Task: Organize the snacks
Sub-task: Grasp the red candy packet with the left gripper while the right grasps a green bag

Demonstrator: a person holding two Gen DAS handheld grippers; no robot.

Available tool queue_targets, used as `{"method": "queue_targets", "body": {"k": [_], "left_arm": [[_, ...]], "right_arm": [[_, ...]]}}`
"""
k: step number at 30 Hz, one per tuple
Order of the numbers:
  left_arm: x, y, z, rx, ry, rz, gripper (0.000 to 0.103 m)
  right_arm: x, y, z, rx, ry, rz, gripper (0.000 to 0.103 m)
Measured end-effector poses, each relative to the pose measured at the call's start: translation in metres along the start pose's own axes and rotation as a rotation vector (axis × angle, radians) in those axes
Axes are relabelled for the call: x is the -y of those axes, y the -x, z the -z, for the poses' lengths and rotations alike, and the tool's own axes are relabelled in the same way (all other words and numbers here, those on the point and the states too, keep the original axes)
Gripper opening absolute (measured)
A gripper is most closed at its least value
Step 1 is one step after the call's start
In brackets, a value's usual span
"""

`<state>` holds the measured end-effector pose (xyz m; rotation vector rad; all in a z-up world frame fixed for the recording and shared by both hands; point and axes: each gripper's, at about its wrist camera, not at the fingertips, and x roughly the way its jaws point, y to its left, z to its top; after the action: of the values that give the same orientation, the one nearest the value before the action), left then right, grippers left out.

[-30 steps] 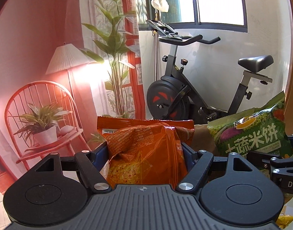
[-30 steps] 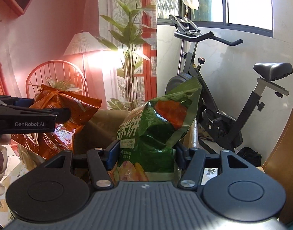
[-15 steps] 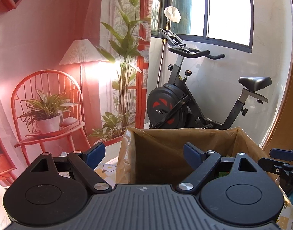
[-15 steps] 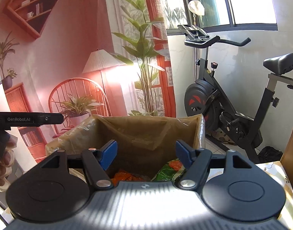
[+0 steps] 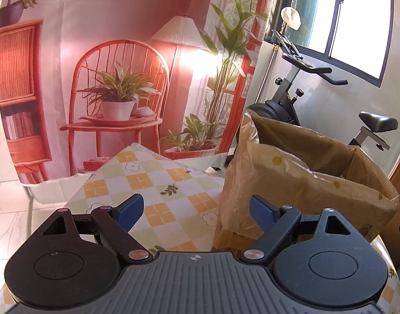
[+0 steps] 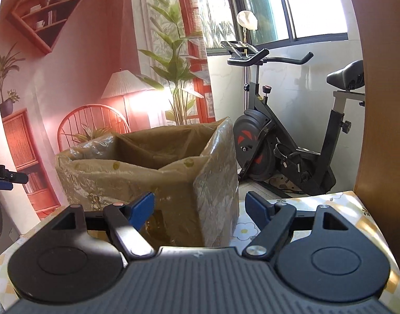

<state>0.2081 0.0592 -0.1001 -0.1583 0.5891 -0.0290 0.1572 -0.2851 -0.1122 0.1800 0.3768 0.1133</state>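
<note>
A brown box lined with a plastic bag [image 5: 299, 183] stands on the checked tablecloth [image 5: 152, 180]; the snack bags inside it are hidden from both views. My left gripper [image 5: 196, 210] is open and empty, low over the cloth, just left of the box. In the right wrist view the same box [image 6: 152, 178] fills the middle. My right gripper [image 6: 200, 206] faces the box's near corner with its jaws still opening and nothing between them. The tip of the left gripper [image 6: 6, 176] shows at the far left edge there.
An exercise bike [image 6: 286, 141] stands behind the table by the window. A printed backdrop with a red chair [image 5: 116, 110] and lamp hangs behind. A wooden panel [image 6: 383, 104] rises at the right. The table's far edge [image 5: 137, 146] lies left of the box.
Both grippers let go of their snack bags, orange from the left and green from the right, which dropped into the box. Both then drew back and down, the left one swinging leftwards.
</note>
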Motion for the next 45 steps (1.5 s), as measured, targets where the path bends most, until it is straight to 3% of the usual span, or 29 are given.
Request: {"method": "queue_targets", "body": {"k": [8,17,21,25,31,37,45], "left_arm": [[-0.013,-0.010,0.064,-0.180,-0.018,0.018,0.080],[-0.015,-0.011,0.088,-0.234,-0.039,0.058,0.078],[-0.018,-0.015,0.090,-0.231,-0.064,0.067,0.078],[-0.031,-0.016,0.091,-0.235,-0.077,0.097,0.077],[-0.044,-0.021,0.105,-0.286,-0.097,0.134,0.077],[-0.036,-0.030,0.129,-0.371,-0.092,0.202,0.078],[-0.016,-0.025,0.158,-0.364,-0.318,0.197,0.078]], "right_arm": [[-0.037,0.002,0.044,-0.103,0.034,-0.012,0.076],[-0.082,-0.020,0.064,-0.224,0.109,-0.113,0.073],[-0.117,-0.047,0.069,-0.304,0.186,-0.176,0.088],[-0.146,-0.076,0.079,-0.378,0.240,-0.220,0.089],[-0.156,-0.106,0.098,-0.498,0.268,-0.164,0.087],[-0.152,-0.092,0.099,-0.469,0.277,-0.188,0.075],[-0.146,-0.057,0.099,-0.346,0.217,-0.149,0.073]]}}
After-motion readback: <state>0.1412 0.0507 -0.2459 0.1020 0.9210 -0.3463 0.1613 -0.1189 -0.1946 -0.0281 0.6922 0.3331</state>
